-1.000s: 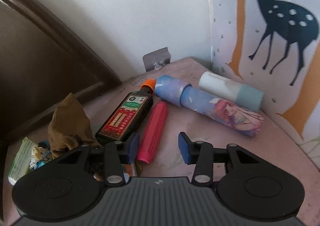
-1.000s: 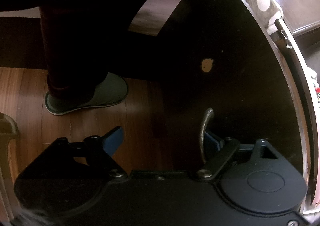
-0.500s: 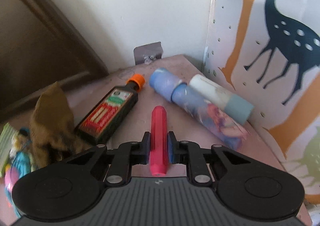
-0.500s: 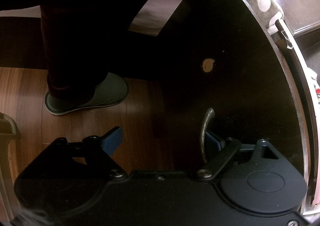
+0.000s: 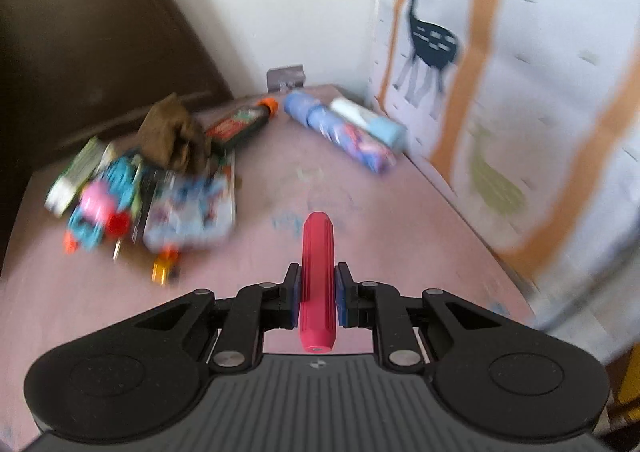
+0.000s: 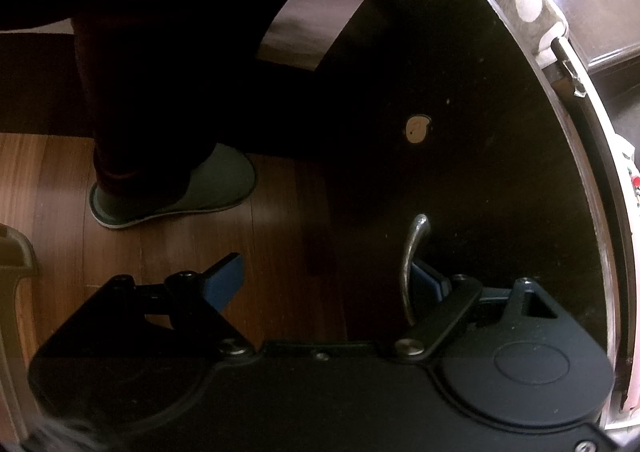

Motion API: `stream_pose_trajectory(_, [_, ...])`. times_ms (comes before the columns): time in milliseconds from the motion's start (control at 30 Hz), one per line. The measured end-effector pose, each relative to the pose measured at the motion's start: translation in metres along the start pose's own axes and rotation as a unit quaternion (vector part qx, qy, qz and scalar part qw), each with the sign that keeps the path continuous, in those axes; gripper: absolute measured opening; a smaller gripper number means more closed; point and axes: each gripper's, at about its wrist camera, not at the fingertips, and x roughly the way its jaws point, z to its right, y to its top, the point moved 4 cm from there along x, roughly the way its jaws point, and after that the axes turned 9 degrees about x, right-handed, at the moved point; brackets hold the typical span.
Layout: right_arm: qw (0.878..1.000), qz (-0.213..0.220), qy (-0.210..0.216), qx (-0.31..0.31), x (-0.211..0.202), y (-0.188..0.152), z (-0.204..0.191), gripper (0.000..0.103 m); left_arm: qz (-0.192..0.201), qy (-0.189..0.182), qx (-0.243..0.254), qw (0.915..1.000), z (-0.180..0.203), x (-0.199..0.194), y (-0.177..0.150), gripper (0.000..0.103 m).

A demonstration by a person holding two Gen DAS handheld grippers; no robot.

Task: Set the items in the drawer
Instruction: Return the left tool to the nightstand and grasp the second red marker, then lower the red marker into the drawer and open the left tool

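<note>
My left gripper (image 5: 317,294) is shut on a pink-red ribbed cylinder (image 5: 318,276) and holds it lifted above the pink tabletop (image 5: 400,220). My right gripper (image 6: 328,280) is open, with its right finger (image 6: 426,280) hooked behind the metal handle (image 6: 412,260) of the dark drawer front (image 6: 460,152). The drawer's inside is not visible.
On the pink top lie a dark bottle with an orange cap (image 5: 240,126), a brown cloth (image 5: 172,136), a pile of colourful packets (image 5: 140,204), and blue and white tubes (image 5: 348,132) by the deer-print panel (image 5: 500,72). A slippered foot (image 6: 176,192) stands on the wood floor.
My left gripper closed on the pink-red cylinder, then lifted it and pulled back from the other items. My right gripper stayed at the drawer handle.
</note>
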Motion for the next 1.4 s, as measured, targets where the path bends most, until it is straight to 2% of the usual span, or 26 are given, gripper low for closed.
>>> stream_pose_trajectory(300, [1.000, -0.007, -0.007, -0.003, -0.003, 0.006, 0.005, 0.088, -0.032, -0.008, -0.046, 0.9984, 0.022, -0.072, -0.100, 0.016])
stream_pose_trajectory(467, [1.000, -0.009, -0.011, -0.008, -0.003, 0.010, 0.006, 0.088, -0.079, 0.025, -0.086, 0.9929, 0.008, -0.065, -0.155, 0.016])
stream_pose_trajectory(567, [1.000, -0.008, -0.015, -0.015, -0.002, 0.009, 0.006, 0.089, -0.107, 0.051, -0.097, 0.9882, -0.001, -0.052, -0.175, 0.016])
stream_pose_trajectory(767, [1.000, -0.008, -0.016, -0.018, -0.006, 0.012, 0.011, 0.091, -0.149, 0.097, -0.090, 0.9799, -0.010, -0.029, -0.195, 0.016])
stream_pose_trajectory(967, [1.000, -0.006, -0.015, -0.019, -0.009, 0.011, 0.015, 0.092, -0.166, 0.124, -0.073, 0.9757, -0.012, -0.016, -0.204, 0.016])
stream_pose_trajectory(1400, [0.999, -0.006, -0.015, -0.028, -0.015, 0.009, 0.017, 0.092, -0.162, 0.128, -0.092, 0.9741, -0.030, 0.002, -0.211, 0.016])
